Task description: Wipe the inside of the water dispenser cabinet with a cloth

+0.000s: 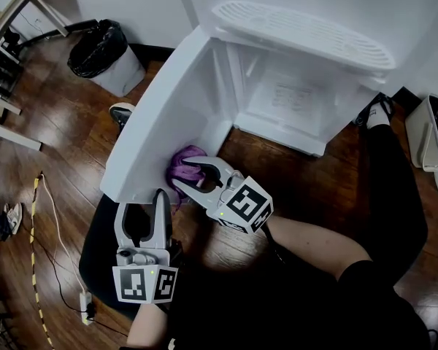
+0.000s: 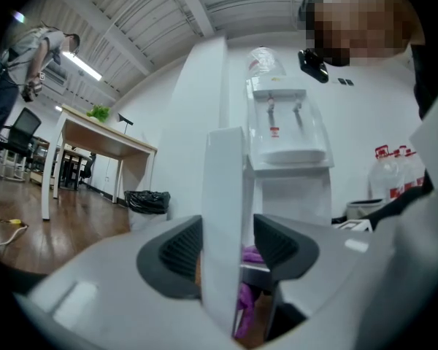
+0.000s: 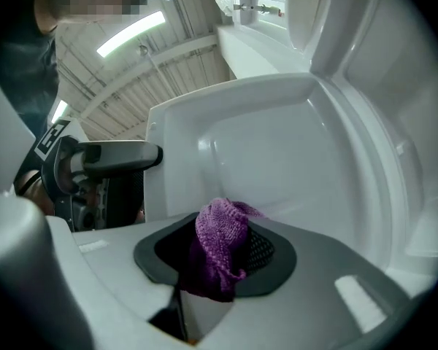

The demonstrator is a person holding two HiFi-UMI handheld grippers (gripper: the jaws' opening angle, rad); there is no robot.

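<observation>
Down low, one purple cloth [image 3: 220, 232] sits pinched between the two pads of our right tool [image 1: 186, 173], bunched up and spilling over the lower pad. It lies at the foot of the one open door [image 1: 168, 104] of the water dispenser, close to the door's white inner face. We cannot tell whether it actually touches the plastic. Just to the right, the single cabinet opening [image 1: 292, 97] shows bare white walls, and one slotted drip tray [image 1: 306, 31] runs along the top of the unit.

Our left tool [image 1: 141, 203] is beside the right one, pointing level at the door's free edge. That edge stands upright between its two ribbed pads, which are spread. One pad lies against the panel, while a sliver of gap shows at the other, with purple visible through it. That makes two tools in all, one carrying the cloth and one astride the door.

Further out, one bin lined with a black bag [image 1: 102, 49] stands on the wooden floor [image 1: 66, 144] left of the dispenser. One white power strip [image 1: 84, 302] lies near the lower left. The left gripper view also shows red-labelled water bottles [image 2: 394, 170] whose number we cannot settle.
</observation>
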